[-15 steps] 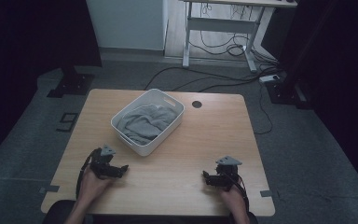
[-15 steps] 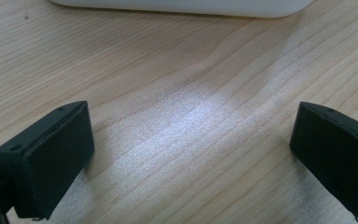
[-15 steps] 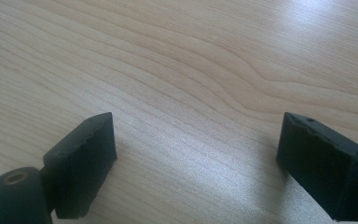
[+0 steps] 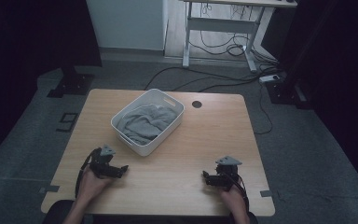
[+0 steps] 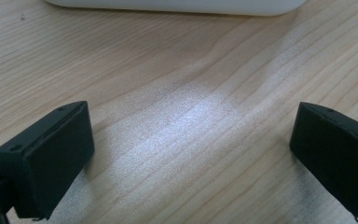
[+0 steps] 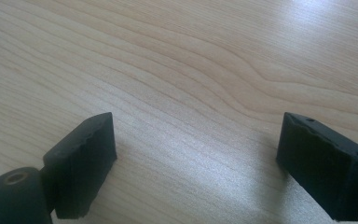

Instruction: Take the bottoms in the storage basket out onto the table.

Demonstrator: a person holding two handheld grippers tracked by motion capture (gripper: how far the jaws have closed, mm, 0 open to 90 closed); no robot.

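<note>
Tabletop (image 4: 177, 163), my stock: white tub (image 4: 168, 127) far left with grey cloth (image 4: 144, 123); left gripper (image 4: 121, 170) near it, right gripper (image 4: 206, 178) near right, fingers apart, empty.

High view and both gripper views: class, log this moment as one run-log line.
left gripper: open, empty | right gripper: open, empty | crumpled grey cloth: inside white rectangular plastic tub | light wooden table: both grippers low over it

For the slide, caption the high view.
Two open grippers, left gripper and right gripper, rest on a wooden table near a white bin of grey cloth.
</note>
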